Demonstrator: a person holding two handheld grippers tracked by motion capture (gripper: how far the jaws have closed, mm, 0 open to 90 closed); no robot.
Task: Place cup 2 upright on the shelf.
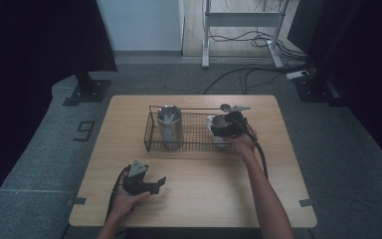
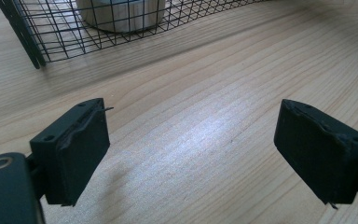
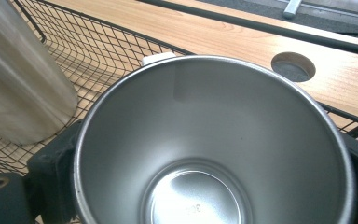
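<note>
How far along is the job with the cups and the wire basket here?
Looks done: one steel cup stands in the wire basket. In hand: the right gripper clasps a second steel cup over the basket. Left: setting it down and releasing. The left gripper is open, empty.

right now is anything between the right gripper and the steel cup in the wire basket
No. The right gripper already has its jaws on either side of the steel cup inside the wire basket. The taller steel tumbler stands apart at the basket's other end.
</note>
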